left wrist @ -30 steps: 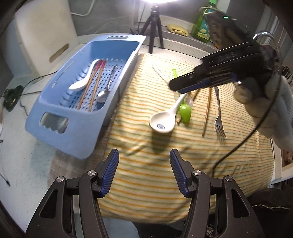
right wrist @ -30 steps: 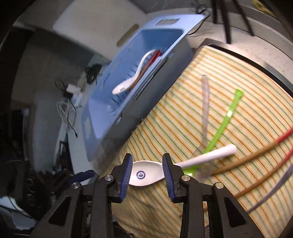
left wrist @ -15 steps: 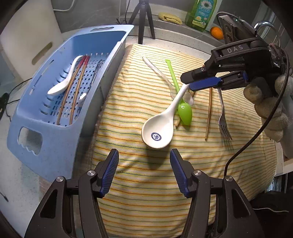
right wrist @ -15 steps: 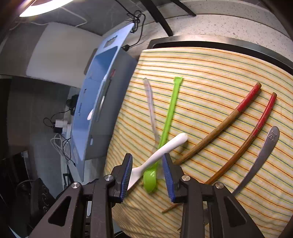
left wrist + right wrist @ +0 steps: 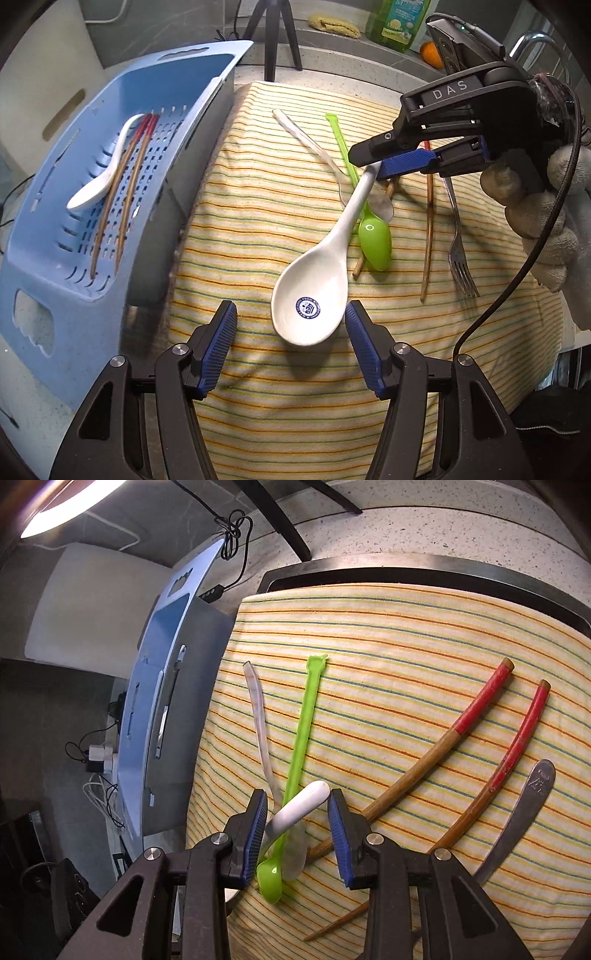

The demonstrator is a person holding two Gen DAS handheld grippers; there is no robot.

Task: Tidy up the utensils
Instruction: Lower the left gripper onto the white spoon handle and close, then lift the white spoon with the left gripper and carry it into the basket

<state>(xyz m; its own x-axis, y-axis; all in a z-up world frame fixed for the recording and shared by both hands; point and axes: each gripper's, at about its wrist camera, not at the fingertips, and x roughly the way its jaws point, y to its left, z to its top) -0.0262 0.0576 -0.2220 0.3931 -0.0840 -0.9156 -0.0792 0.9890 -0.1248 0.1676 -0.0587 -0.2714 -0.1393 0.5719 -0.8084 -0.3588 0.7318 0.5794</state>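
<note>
The white ceramic spoon [image 5: 314,284] lies on the striped towel [image 5: 258,229], bowl toward the near edge and handle slanting away across the green plastic spoon [image 5: 375,238] and a clear plastic spoon [image 5: 314,147]. It looks glazed and hard, so likely heavier than its plastic neighbours, slick under rubber pads, and liable to chip if dropped. The rounded bowl offers a poor hold; the slim handle is probably the better place to pinch, though it tapers and rests raised on the other spoons, so it may tip or slide when pressed.

The left gripper [image 5: 290,338] hovers with its jaws spread to either side of the bowl, not touching it; they have just been opening a little, with the bowl between them.

The right gripper [image 5: 297,834] is at the far end, its jaws straddling the tip of the handle [image 5: 306,801]. In the right wrist view a gap shows on each side, so it has not clamped.

Further out lie two red-tipped chopsticks [image 5: 476,716] and a metal fork [image 5: 458,240]. Just beside the towel stands the blue basket [image 5: 55,236], which already holds a white spoon and chopsticks.
</note>
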